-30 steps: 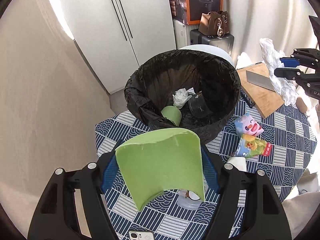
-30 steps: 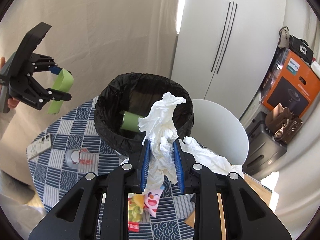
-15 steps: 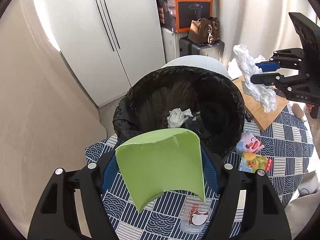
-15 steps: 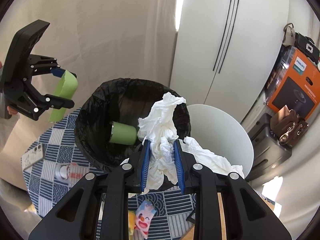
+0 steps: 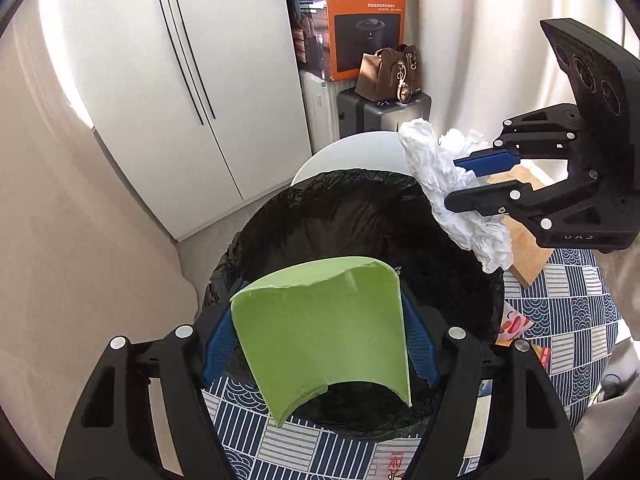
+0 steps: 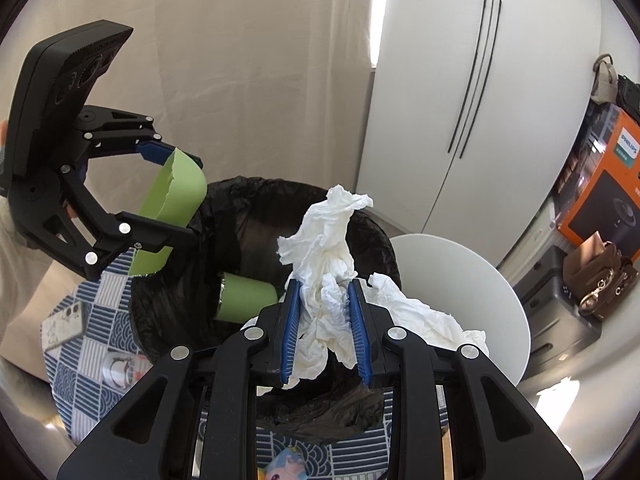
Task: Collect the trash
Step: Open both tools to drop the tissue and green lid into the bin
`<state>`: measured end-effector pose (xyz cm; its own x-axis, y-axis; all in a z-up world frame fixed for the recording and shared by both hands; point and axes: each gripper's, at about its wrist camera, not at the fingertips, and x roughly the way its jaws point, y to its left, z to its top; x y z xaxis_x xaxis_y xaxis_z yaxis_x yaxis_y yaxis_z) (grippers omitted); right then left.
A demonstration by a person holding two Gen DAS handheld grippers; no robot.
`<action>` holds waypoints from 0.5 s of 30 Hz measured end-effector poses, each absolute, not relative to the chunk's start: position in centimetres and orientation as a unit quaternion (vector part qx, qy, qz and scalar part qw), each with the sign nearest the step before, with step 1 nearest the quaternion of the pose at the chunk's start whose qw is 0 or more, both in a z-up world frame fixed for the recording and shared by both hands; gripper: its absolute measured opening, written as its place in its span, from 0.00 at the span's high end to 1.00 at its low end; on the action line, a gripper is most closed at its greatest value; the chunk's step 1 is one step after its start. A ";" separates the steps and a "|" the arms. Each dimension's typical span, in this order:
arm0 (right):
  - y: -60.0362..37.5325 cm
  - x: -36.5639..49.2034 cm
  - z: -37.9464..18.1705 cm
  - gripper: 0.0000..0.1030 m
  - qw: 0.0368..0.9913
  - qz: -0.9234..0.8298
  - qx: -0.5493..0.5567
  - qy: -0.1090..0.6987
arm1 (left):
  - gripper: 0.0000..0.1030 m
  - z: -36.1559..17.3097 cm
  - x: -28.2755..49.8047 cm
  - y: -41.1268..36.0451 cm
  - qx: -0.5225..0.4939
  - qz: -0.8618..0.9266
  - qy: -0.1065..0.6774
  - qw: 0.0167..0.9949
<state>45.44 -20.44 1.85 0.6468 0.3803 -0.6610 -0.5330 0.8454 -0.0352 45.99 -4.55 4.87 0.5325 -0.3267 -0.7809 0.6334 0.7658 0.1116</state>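
The green cup piece (image 5: 324, 328) hides the bin (image 5: 360, 192)'s near rim and most of its floor. In the right wrist view the tissue (image 6: 328, 280) covers the far inner wall (only the green tube (image 6: 244, 300) shows). A snack packet (image 6: 286, 468) at the table's near edge is cut off.

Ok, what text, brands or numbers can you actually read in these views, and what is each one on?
"PHILIPS": orange box, on its teal label.
"DAS": right gripper, embossed on its black body, faint.
Small white print on the orange box: too small to read.
Red characters on a wrapper at the bottom edge: cut off, unreadable.
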 end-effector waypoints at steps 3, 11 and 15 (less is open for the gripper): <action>-20.1 46.4 1.4 0.77 0.898 0.261 -0.112 0.336 | 0.29 4.2 46.9 -4.8 0.188 -0.289 0.397 0.851; -20.4 46.9 0.7 0.24 0.904 0.280 -0.079 0.312 | 0.06 4.2 46.8 -3.9 0.169 -0.287 0.361 0.871; -21.2 46.5 1.1 0.18 0.912 0.278 -0.060 0.296 | 0.06 4.3 46.8 -3.1 0.166 -0.275 0.364 0.874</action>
<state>46.46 -21.16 1.07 0.6695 0.4714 -0.5741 -0.5430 0.8379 0.0549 46.81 -3.09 4.32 0.5832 -0.3597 -0.7284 0.6022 0.7932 0.0905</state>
